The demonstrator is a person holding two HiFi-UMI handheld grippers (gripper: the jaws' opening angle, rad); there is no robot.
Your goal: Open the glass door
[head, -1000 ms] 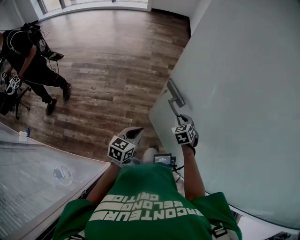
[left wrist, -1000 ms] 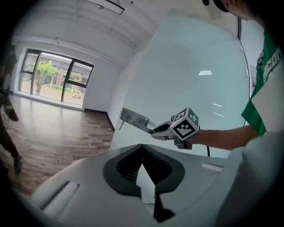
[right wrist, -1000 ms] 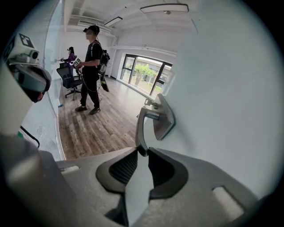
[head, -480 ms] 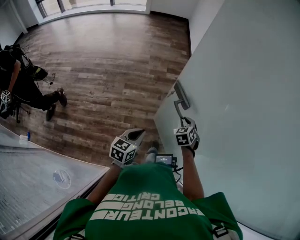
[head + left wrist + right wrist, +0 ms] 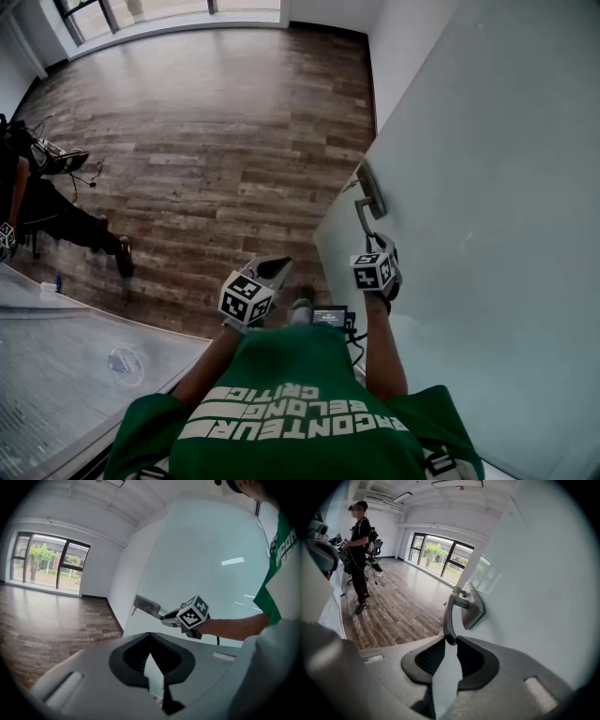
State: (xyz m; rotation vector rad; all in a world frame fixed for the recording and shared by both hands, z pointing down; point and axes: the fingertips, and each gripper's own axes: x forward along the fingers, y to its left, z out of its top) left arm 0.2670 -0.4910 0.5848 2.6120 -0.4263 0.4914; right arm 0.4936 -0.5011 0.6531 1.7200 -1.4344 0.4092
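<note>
Close by the green shirt (image 5: pixel 300 412), the left claw (image 5: pixel 150 635) is pressed together, holding nothing. Ahead and to the right, the right claw (image 5: pixel 451 640) pinches the tip of the lever handle (image 5: pixel 449 613) on the frosted glass door (image 5: pixel 487 234). Beyond lies the wooden floor (image 5: pixel 216 141).

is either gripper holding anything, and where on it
The right gripper clamps the door handle at its free end; the left gripper holds nothing.

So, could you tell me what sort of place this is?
Probably a mostly bare office interior: wood-plank floor, tall windows, and a frosted glass door whose lever handle the right tongs grip.
</note>
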